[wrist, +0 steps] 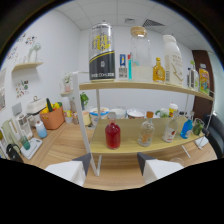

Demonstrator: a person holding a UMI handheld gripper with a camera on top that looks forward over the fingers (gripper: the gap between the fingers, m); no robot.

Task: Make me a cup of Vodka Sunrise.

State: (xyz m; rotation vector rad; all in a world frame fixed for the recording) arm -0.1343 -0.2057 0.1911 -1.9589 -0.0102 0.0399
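Red-filled round bottle (112, 135), upright, lower shelf; clear bottle (146, 132) beside it

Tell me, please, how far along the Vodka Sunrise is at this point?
Nothing looks done yet: no cup or poured drink is visible. The hand-held gripper is open and empty, facing the two-tier shelf. The red bottle and clear bottle stand untouched on the lower tier. Picking, pouring and mixing all remain.

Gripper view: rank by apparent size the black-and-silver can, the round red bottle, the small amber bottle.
1. Black-and-silver can on the top shelf, largest.
2. Round red bottle on the lower shelf.
3. Small amber bottle, smallest.
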